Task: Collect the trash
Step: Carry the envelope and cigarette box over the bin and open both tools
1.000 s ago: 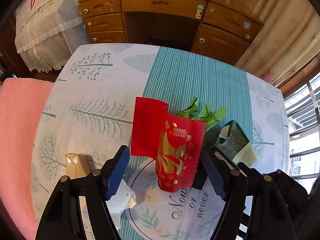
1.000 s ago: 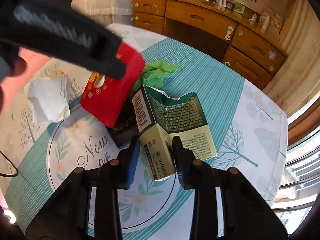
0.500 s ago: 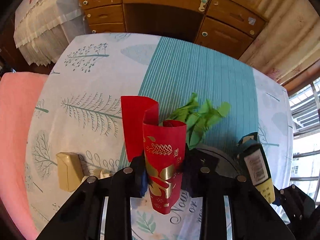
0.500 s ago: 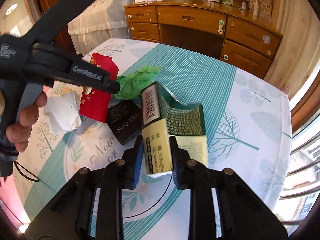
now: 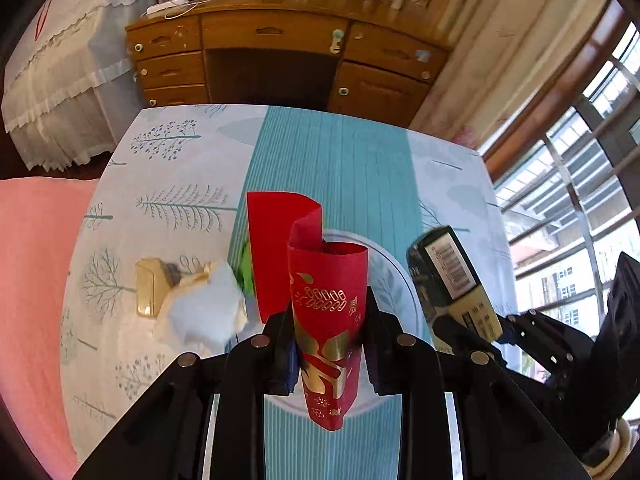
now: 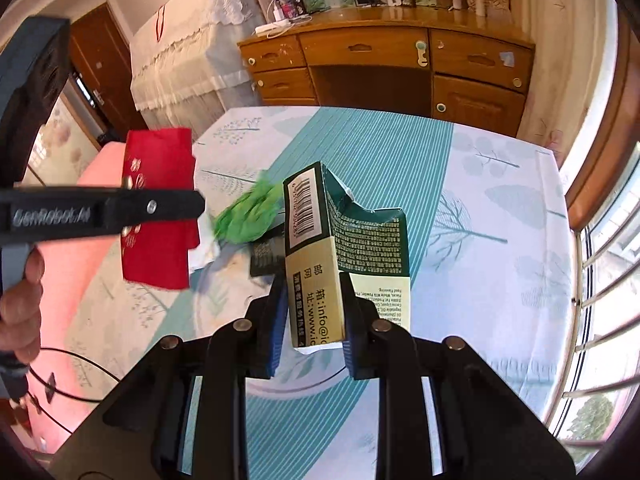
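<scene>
My left gripper (image 5: 328, 332) is shut on a red envelope with gold print (image 5: 326, 304), held up above the table; it also shows in the right wrist view (image 6: 160, 208). My right gripper (image 6: 312, 320) is shut on a torn green and cream carton (image 6: 340, 248), lifted off the table; the carton also shows in the left wrist view (image 5: 452, 284). On the table lie a crumpled white tissue (image 5: 200, 312), green crumpled paper (image 6: 248, 216), a small black box (image 6: 266, 256) and a tan box (image 5: 146, 288).
The table wears a teal and white tree-print cloth (image 5: 332, 160) with a round printed mat (image 6: 280, 384). A wooden desk (image 5: 280, 52) stands behind it, a pink cushion (image 5: 32, 280) at the left, and a window (image 5: 580, 200) at the right.
My left gripper closed on the red envelope and lifted it. My right gripper raised the green carton off the table. Both have pulled back and up from the trash pile.
</scene>
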The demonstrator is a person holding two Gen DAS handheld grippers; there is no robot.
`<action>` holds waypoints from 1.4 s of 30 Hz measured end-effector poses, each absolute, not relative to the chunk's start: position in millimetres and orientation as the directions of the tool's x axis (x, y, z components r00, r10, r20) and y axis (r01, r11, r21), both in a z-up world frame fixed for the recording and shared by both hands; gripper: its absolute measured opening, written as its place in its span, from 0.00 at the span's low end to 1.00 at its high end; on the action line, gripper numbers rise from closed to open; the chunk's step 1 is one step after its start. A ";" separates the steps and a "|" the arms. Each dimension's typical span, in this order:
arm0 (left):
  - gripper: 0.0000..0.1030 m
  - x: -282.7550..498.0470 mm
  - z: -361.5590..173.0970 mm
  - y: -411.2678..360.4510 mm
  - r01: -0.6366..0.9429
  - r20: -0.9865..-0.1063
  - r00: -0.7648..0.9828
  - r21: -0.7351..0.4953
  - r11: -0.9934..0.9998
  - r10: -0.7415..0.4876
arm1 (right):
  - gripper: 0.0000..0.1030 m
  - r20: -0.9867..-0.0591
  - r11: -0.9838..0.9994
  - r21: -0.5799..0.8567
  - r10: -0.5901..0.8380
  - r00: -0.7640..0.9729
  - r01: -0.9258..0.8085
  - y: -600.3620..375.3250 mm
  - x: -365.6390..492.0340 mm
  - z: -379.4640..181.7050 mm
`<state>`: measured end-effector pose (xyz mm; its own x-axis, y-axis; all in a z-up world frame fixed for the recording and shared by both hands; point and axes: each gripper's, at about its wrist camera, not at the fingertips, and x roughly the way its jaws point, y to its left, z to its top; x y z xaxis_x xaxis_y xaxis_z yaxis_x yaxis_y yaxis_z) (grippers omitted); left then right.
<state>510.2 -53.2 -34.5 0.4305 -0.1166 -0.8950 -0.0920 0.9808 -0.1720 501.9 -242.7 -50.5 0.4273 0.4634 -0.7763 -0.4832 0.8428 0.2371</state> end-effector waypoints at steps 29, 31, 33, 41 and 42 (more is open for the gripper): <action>0.24 102.2 34.7 41.2 0.262 -0.821 0.463 -0.233 0.937 -0.333 | 0.20 -0.711 0.911 0.288 0.411 0.571 -0.296 -142.4 93.9 34.2; 0.24 82.7 32.1 48.0 0.276 -0.823 0.454 -0.234 0.932 -0.341 | 0.20 -0.710 0.911 0.288 0.410 0.572 -0.294 -132.1 66.0 36.0; 0.24 62.3 27.3 52.8 0.285 -0.831 0.434 -0.241 0.928 -0.349 | 0.20 -0.716 0.911 0.295 0.410 0.566 -0.287 -124.5 41.6 35.2; 0.24 10.4 -5.0 44.6 0.314 -0.873 0.319 -0.271 0.910 -0.369 | 0.20 -0.776 0.917 0.309 0.396 0.491 -0.252 -116.7 -19.6 15.4; 0.24 5.5 -11.6 42.3 0.315 -0.879 0.302 -0.274 0.909 -0.370 | 0.20 -0.785 0.918 0.311 0.393 0.478 -0.244 -116.4 -27.4 10.5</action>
